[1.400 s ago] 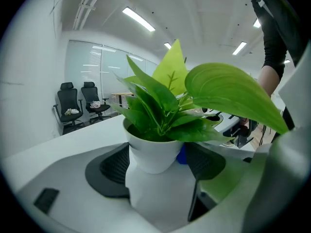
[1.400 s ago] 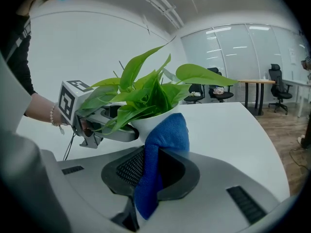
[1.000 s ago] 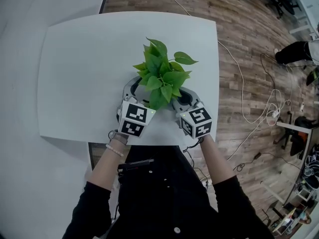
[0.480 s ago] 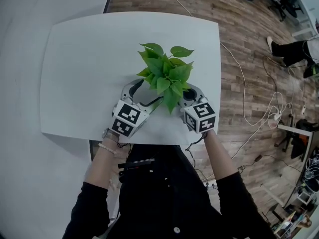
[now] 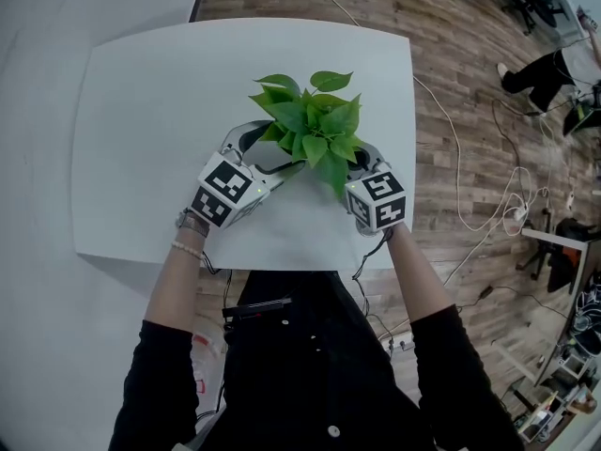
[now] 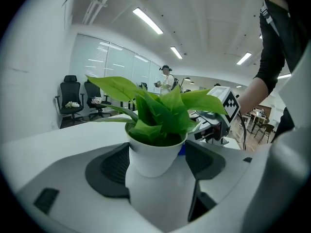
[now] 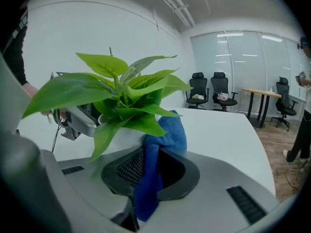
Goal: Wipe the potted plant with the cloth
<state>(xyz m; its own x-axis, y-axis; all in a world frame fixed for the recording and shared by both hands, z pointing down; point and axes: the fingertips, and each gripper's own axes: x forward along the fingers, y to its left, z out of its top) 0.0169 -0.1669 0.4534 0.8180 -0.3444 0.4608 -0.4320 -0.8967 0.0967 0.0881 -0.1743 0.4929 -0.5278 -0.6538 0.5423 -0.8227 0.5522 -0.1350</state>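
Note:
A potted plant (image 5: 310, 128) with broad green leaves stands in a white pot (image 6: 153, 157) near the middle of the white table (image 5: 141, 111). My left gripper (image 5: 270, 150) reaches in from the left and is shut on the pot, one pad against each side of it (image 6: 155, 165). From the right, my right gripper (image 5: 349, 164) is shut on a blue cloth (image 7: 167, 130), its tips hidden under the leaves in the head view. The cloth sticks up between the jaws (image 7: 153, 171) and rests against the pot just below the lowest leaves (image 7: 121, 96).
The table's near edge (image 5: 282, 266) lies just behind both marker cubes. Wooden floor with loose cables (image 5: 488, 205) runs along the right. Office chairs (image 7: 209, 93) and a desk stand beyond the table. A person (image 6: 166, 76) stands far off.
Both grippers and the plant have moved away from the table's near edge. The left gripper swung further left and the leaves have turned a little.

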